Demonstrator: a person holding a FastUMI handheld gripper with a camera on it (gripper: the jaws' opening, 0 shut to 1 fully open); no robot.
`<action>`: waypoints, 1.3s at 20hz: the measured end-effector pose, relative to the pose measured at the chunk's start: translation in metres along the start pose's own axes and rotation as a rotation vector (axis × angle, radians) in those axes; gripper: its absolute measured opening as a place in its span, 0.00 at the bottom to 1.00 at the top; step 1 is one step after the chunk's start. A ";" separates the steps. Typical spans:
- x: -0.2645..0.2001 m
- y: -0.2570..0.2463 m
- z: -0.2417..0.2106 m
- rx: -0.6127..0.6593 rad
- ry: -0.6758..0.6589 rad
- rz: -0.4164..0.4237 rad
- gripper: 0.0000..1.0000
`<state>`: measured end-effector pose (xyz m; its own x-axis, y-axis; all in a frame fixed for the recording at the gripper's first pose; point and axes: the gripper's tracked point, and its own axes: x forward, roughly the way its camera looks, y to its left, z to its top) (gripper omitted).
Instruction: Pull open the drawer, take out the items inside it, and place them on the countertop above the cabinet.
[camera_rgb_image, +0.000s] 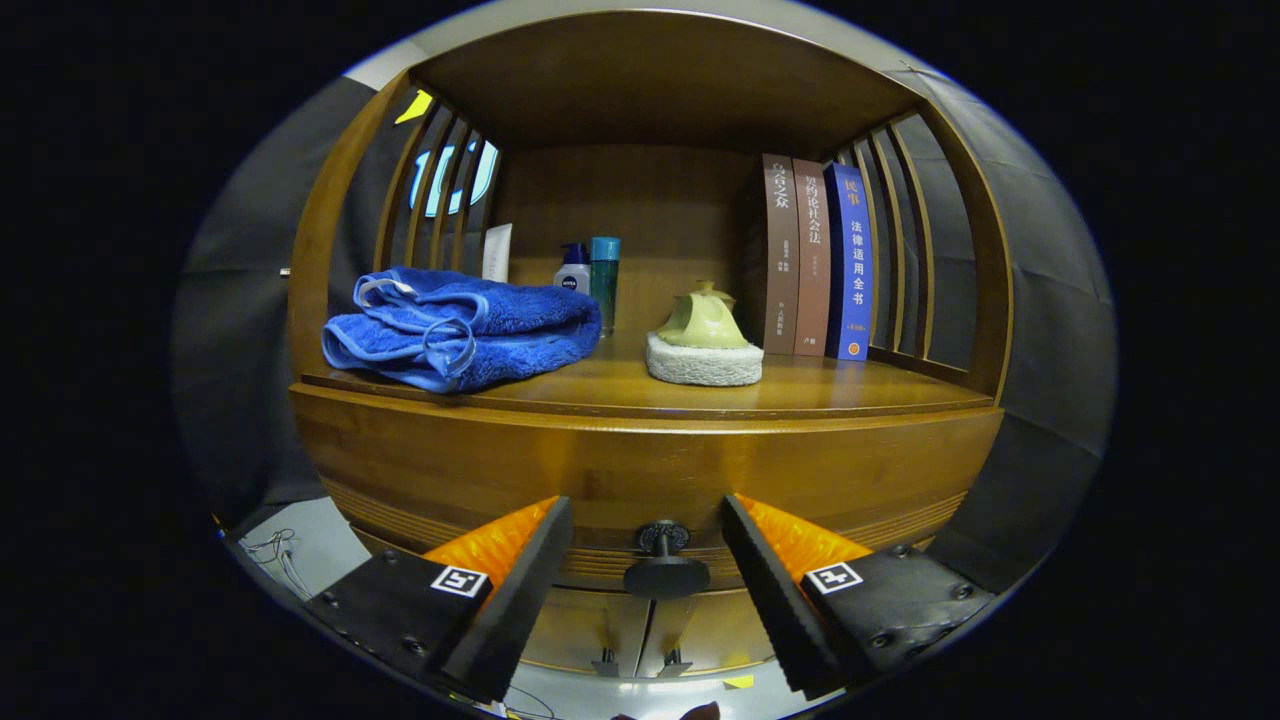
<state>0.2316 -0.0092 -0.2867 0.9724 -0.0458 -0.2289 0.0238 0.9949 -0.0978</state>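
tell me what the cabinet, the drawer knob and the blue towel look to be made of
Cabinet: wood with a glossy brown varnish; grain and sheen show.
Drawer knob, between the open gripper fingers: dark, matte, probably metal, can't be sure.
Blue towel: soft terry or microfibre; fuzzy pile, folded.

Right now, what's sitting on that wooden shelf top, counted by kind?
Books: 3
Bottles: 2
Blue towel: 1
Green sponge brush: 1
White tube: 1
Total: 8
The open gripper flanks the closed drawer's knob.
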 end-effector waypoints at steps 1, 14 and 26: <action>0.001 0.000 0.000 -0.001 0.000 0.001 1.00; -0.130 0.014 0.119 0.052 -0.122 0.104 0.99; -0.254 0.008 0.215 0.071 -0.180 0.152 0.99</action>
<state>0.0353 0.0299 -0.0211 0.9915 0.1156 -0.0594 -0.1161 0.9932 -0.0057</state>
